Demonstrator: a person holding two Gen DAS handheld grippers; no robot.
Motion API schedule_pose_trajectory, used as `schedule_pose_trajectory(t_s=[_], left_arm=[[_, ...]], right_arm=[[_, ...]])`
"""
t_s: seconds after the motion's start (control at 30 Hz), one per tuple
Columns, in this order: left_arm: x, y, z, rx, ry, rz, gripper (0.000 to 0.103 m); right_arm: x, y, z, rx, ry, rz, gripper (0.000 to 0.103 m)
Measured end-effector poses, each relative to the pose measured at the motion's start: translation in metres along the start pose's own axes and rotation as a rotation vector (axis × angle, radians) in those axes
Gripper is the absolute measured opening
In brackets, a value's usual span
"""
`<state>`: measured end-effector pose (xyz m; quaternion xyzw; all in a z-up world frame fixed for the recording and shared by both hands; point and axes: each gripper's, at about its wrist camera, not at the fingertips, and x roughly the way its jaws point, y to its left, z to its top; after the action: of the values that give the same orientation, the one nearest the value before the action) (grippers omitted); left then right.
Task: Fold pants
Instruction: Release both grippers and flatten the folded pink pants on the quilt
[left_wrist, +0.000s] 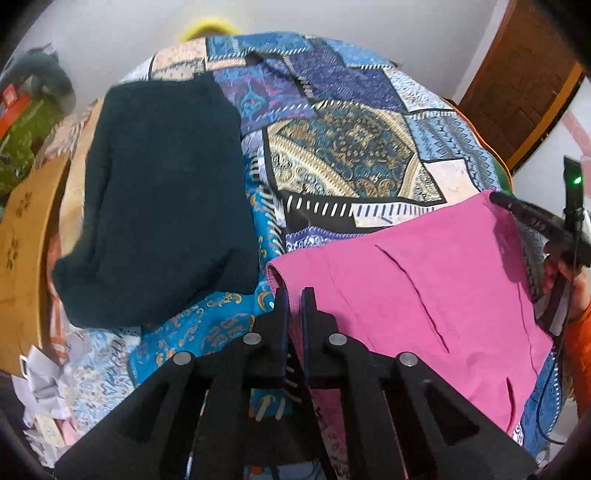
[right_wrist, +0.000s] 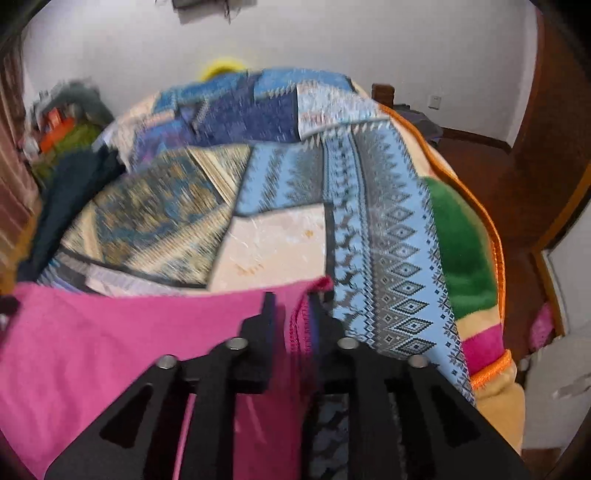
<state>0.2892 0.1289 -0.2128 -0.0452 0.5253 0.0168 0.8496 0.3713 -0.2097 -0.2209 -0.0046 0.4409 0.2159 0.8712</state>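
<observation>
Pink pants (left_wrist: 424, 280) are held up over a patchwork-covered bed (left_wrist: 332, 147). My left gripper (left_wrist: 294, 295) is shut on the pants' left corner edge. My right gripper (right_wrist: 291, 299) is shut on the pants' right corner, with pink fabric (right_wrist: 110, 339) stretching to the left. The right gripper also shows in the left wrist view (left_wrist: 532, 218) at the pants' far corner. The cloth hangs stretched between the two grippers.
A folded dark teal garment (left_wrist: 162, 199) lies on the bed's left side. A wooden board (left_wrist: 26, 236) and clutter stand at the left. A wooden door (left_wrist: 517, 85) is at the right. A green and orange blanket (right_wrist: 465, 251) drapes the bed's right edge.
</observation>
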Motion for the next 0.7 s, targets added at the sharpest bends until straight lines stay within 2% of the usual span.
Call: schedule_pose_trajectory(t_s=[0.03,0.17,0.2,0.3,0.37,0.53,0.7], left_arm=[[-0.004,-0.003,0.001,0.011,-0.012,0.010,0.007],[-0.022,-0.015,0.007,0.047,-0.055,0.013,0.017],[-0.025,-0.018,0.008,0.057,-0.062,0.007,0.019],[-0.032,-0.029,0.013,0.089,-0.083,-0.005,0.024],[-0.031,-0.036,0.015,0.101,-0.089,-0.013,0.029],[-0.020,-0.048,0.017,0.118,-0.067,-0.025,0.033],[0.001,-0.051,0.018,0.143,-0.003,-0.030,0.033]], right_arm=[[-0.008,0.001,0.002,0.017,-0.021,0.019,0.030],[-0.037,0.019,0.009,0.000,-0.071,0.096,0.030],[-0.043,0.026,0.010,-0.016,-0.076,0.112,0.033],[-0.055,0.051,0.012,-0.066,-0.086,0.162,0.048],[-0.058,0.069,0.010,-0.107,-0.084,0.205,0.049],[-0.043,0.109,-0.001,-0.182,0.004,0.293,0.049],[-0.010,0.126,-0.016,-0.169,0.124,0.344,0.050]])
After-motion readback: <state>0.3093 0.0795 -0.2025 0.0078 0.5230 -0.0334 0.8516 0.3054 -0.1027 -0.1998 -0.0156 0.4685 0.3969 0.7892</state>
